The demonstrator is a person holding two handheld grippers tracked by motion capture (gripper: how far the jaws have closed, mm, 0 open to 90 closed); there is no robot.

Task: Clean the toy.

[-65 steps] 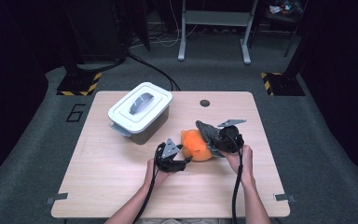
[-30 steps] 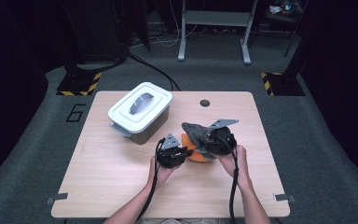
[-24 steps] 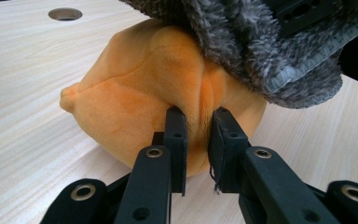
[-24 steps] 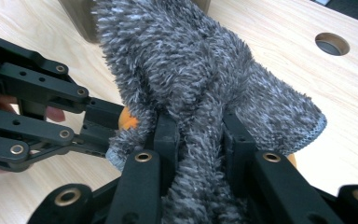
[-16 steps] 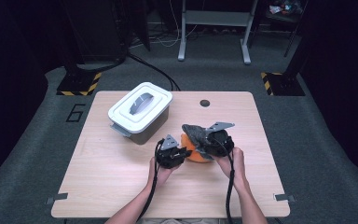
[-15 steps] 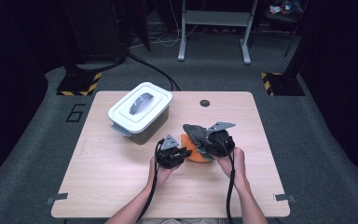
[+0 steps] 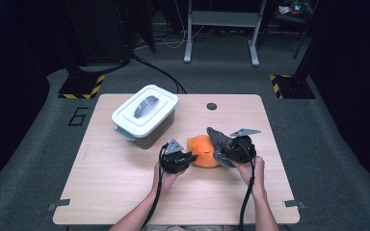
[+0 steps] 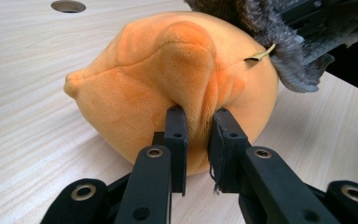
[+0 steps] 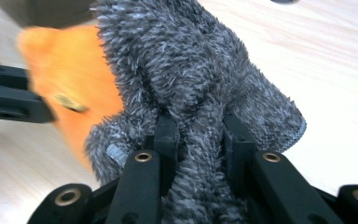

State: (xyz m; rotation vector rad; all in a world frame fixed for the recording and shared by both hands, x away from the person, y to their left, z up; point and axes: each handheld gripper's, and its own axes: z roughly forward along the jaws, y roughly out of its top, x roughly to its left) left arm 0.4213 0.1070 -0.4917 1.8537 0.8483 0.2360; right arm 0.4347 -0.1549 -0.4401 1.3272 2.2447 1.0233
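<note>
In the high view, 2 forearms enter from the bottom edge and converge at the lower centre of the frame. The left hand-held gripper (image 7: pixel 191 156) lies low over the surface (image 7: pixel 106 192), jaws pointing toward frame right. The right hand-held gripper (image 7: pixel 223 147) points toward frame left and carries a grey three-cornered plate on top. A black cable trails from each unit toward the bottom edge.

Left hand-held gripper (image 8: pixel 196 122): clenched on a raised fold of the orange plush toy (image 8: pixel 168 84). The fold is pinched between the 2 black jaws. The toy is a rounded, short-pile, velvety body with a small pointed nub at frame left and stitched seams.

Right hand-held gripper (image 9: pixel 200 128): clenched on a gathered ridge of the grey fleece cloth (image 9: pixel 191 70). The cloth is shaggy, mottled grey, with a stitched hem at frame right.

The orange plush toy (image 7: pixel 203 151) rests on the pale wood-grain surface between both units, just right of frame centre. The grey fleece cloth (image 7: pixel 217 137) drapes against its right side, touching it.

A white lidded plastic box (image 7: pixel 144 115) with a grey handle stands at upper left of the surface, well apart.
</note>
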